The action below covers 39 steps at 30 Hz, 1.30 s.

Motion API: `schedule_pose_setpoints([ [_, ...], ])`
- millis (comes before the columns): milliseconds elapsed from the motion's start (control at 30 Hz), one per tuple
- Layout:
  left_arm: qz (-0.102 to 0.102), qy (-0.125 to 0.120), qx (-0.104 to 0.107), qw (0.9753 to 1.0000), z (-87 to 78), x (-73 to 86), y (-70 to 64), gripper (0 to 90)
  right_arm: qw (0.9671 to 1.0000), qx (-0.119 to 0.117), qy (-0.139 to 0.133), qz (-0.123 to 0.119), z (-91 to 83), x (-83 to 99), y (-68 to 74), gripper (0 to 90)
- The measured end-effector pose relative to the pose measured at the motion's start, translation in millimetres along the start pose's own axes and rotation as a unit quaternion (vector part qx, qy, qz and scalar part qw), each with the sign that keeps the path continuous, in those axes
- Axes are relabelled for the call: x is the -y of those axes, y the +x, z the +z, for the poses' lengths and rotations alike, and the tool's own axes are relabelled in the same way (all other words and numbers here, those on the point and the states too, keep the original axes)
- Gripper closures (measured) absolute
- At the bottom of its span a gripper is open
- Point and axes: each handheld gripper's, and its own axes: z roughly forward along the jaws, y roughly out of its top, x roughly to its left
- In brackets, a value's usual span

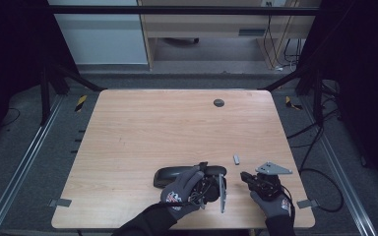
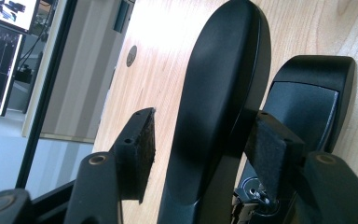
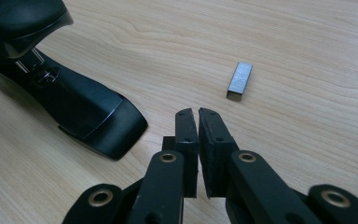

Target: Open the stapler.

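Note:
A black stapler point(image 1: 170, 176) lies near the table's front edge with its top arm point(image 2: 219, 84) lifted off its base point(image 2: 307, 98). My left gripper point(image 2: 205, 123) is open and straddles the top arm. Its right pad point(image 2: 272, 144) is against the arm, while its left pad point(image 2: 137, 149) stands a little apart from it. A small grey strip of staples point(image 3: 239, 80) lies on the wood just right of the stapler point(image 3: 88, 116). My right gripper point(image 3: 198, 114) hovers short of the strip, shut with nothing between its pads. In the high view, both gloved hands hold the grippers point(image 1: 204, 186) point(image 1: 247, 176).
The wooden table point(image 1: 167, 128) has a round grey cable cap point(image 1: 219, 103) near its far edge. Black frame posts and cables stand around the table, and metal rails run along both of its sides.

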Motion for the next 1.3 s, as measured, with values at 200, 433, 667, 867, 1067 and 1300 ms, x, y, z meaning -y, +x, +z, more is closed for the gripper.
schedule_pose_setpoints([
  [200,0.007,0.004,0.001,1.0000,2.0,-0.9,-1.5,47.7,1.0000,-0.006,0.001,0.002,1.3,-0.1,1.9,87.6],
  [433,0.015,0.004,0.002,0.9999,2.2,-1.1,-3.2,54.0,0.9998,-0.020,0.003,0.000,6.8,-0.5,9.2,88.9],
  [667,0.017,0.003,0.000,0.9998,2.1,-0.8,-3.9,54.7,0.9991,-0.041,0.005,0.002,14.7,-1.2,22.4,89.8],
  [867,0.017,0.002,-0.004,0.9999,2.1,-0.7,-4.5,54.8,0.9986,-0.052,0.007,-0.001,21.4,-1.3,28.7,90.0],
  [1067,0.018,0.003,-0.006,0.9998,2.0,-0.7,-5.0,54.9,0.9978,-0.066,0.007,0.005,27.1,-1.9,33.7,90.0],
  [1300,0.017,0.003,-0.005,0.9998,2.1,-0.9,-4.8,54.9,0.9971,-0.075,0.012,0.004,32.0,-2.2,39.6,90.0],
])
